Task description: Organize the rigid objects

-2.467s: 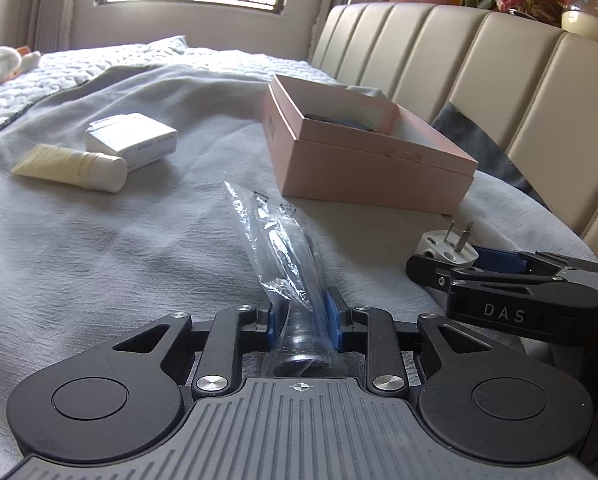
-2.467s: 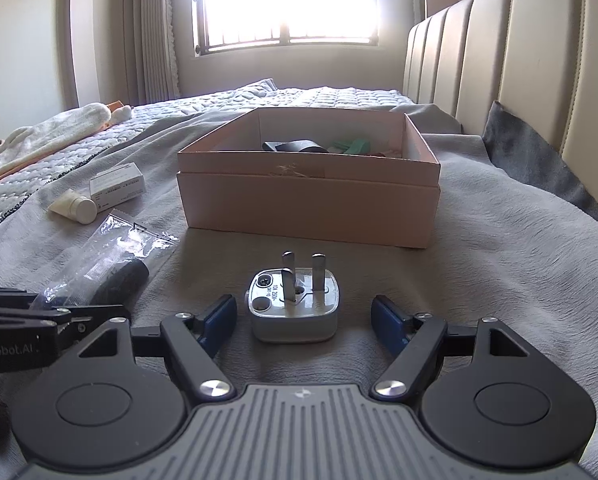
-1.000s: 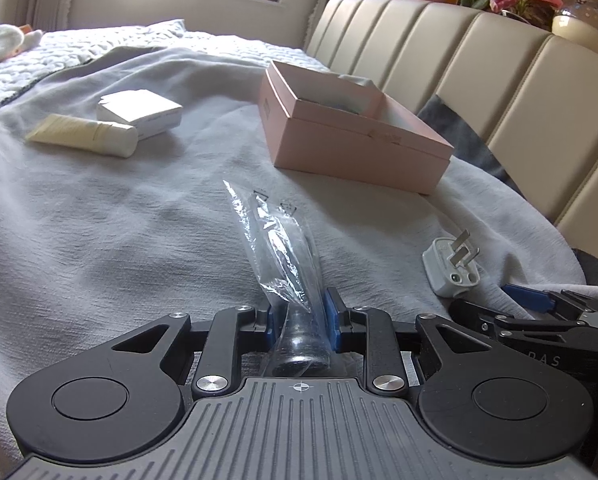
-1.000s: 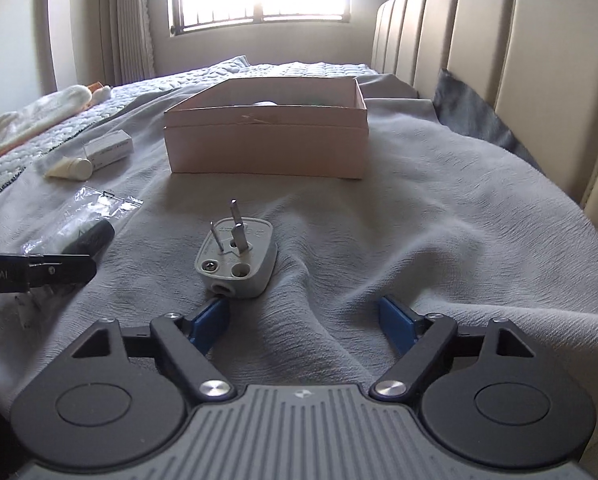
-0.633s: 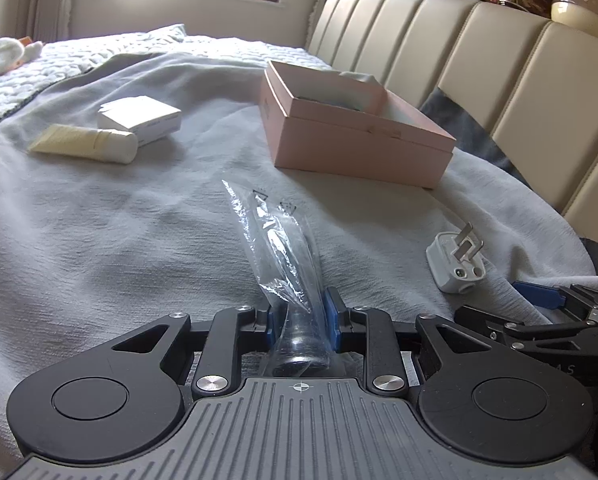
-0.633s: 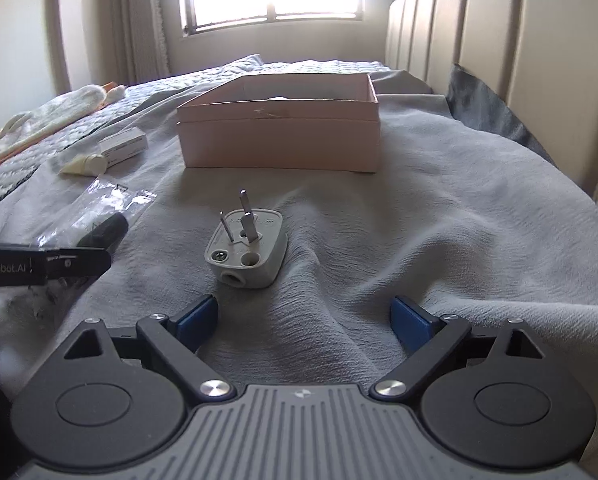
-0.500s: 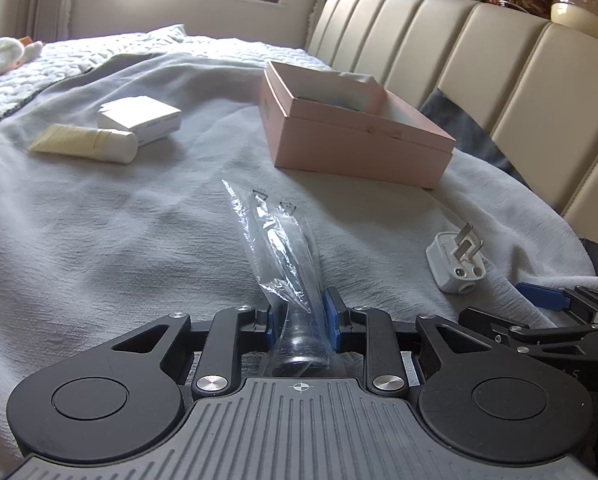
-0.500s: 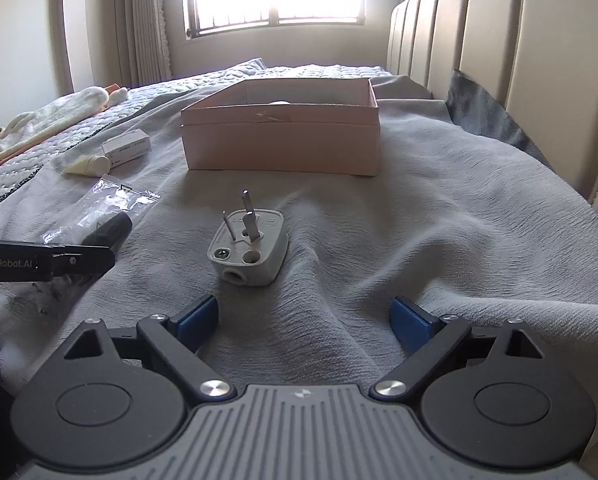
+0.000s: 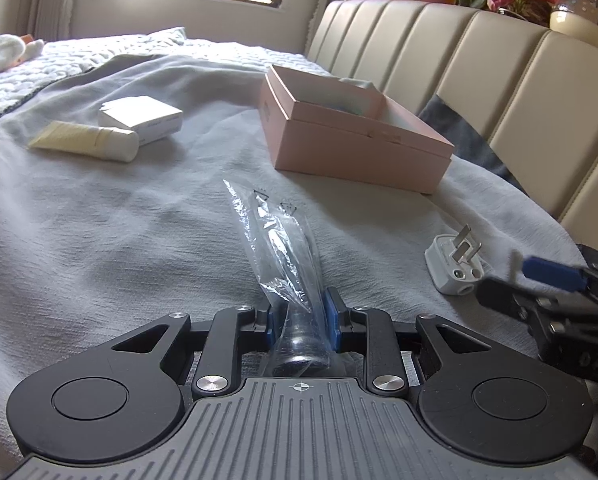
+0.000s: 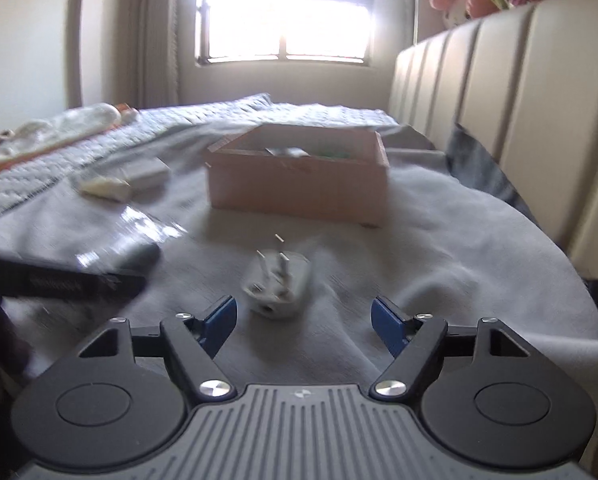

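- Left claw (image 9: 301, 314), left wrist view: both blue pads pinched on a dark cylinder in a clear plastic bag (image 9: 283, 248), whose loose end trails forward over the grey blanket (image 9: 99, 240). I read the grip near the butt end as chosen to keep the slippery film from sliding out.
- Same view: pink box (image 9: 355, 148) sits open-topped ahead, near the cream headboard (image 9: 479, 72); I judge it the drop spot for loose items.
- Cream tube (image 9: 85, 146) and white carton (image 9: 141, 118) lie touching, well apart from the box, not yet sorted.
- White plug adapter (image 9: 455, 266) lies prongs-up at right, just beside the right claw's tip.
- Right claw (image 10: 304, 322), right wrist view, blurred: jaws wide but closing, nothing between the pads; the adapter (image 10: 277, 284) lies just ahead of them, slightly left of centre.
- I take the prongs-up pose as leaving the adapter's flat sides free for the pads.
- Box (image 10: 299, 176) straight beyond, some contents visible but too blurred to name.
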